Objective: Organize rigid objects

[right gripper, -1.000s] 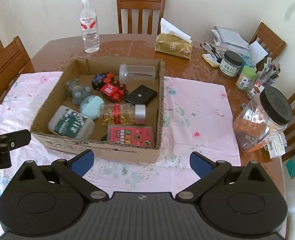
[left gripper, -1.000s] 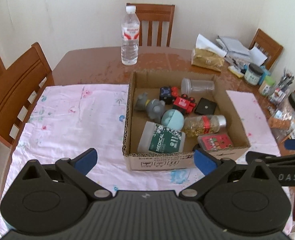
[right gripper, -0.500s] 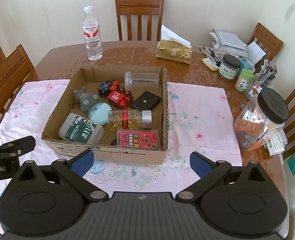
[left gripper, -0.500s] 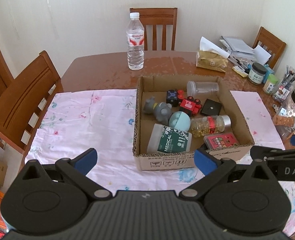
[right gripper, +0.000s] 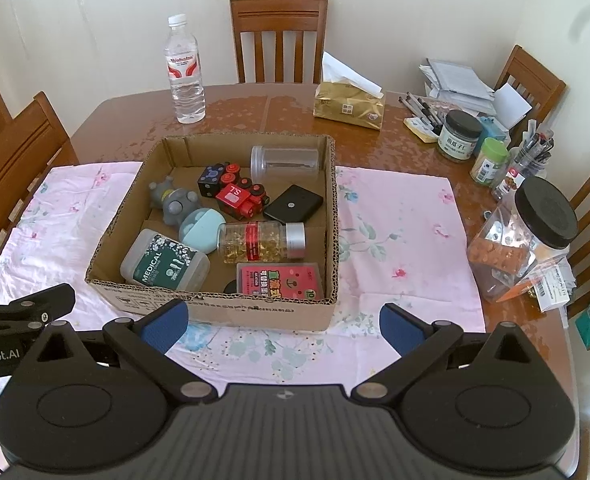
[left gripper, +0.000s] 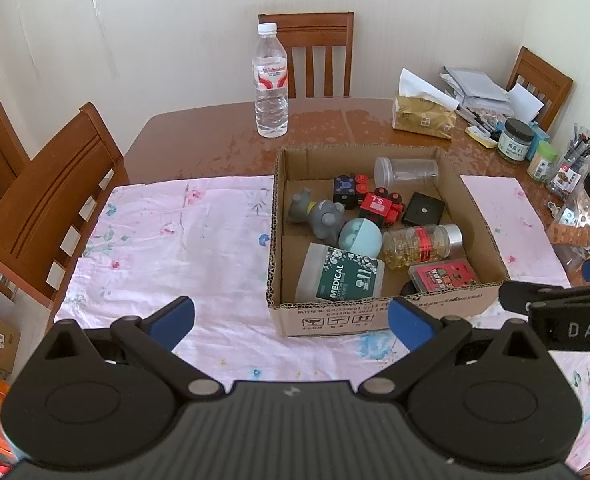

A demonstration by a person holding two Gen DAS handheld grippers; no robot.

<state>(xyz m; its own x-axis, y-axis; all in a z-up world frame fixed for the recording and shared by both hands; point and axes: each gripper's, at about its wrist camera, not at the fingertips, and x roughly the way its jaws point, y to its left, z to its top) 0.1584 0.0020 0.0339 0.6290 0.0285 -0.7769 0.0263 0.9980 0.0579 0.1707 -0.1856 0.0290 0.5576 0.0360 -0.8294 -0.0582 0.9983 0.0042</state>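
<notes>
An open cardboard box (left gripper: 279, 240) (right gripper: 333, 216) sits on a pink floral cloth (left gripper: 175, 236) (right gripper: 407, 248). It holds a green medical tub (right gripper: 165, 262), a pill bottle with a red label (right gripper: 261, 242), a red toy train (right gripper: 241, 198), a grey toy (right gripper: 173, 202), a pale blue ball (right gripper: 201, 230), a clear jar (right gripper: 285, 160), a black square (right gripper: 293, 205) and a red card pack (right gripper: 279, 280). My left gripper (left gripper: 291, 318) is open and empty, short of the box's near left corner. My right gripper (right gripper: 281, 322) is open and empty, before the box's front wall.
A water bottle (right gripper: 185, 70), a gold tissue pack (right gripper: 349, 106), jars, pens and papers (right gripper: 461, 136) stand on the far wooden table. A large black-lidded jar (right gripper: 527, 240) stands at the right edge. Wooden chairs (left gripper: 51, 200) surround the table.
Both grippers have drawn back and up from the box, so more of the table shows. Both stay open. The objects in the box have not moved.
</notes>
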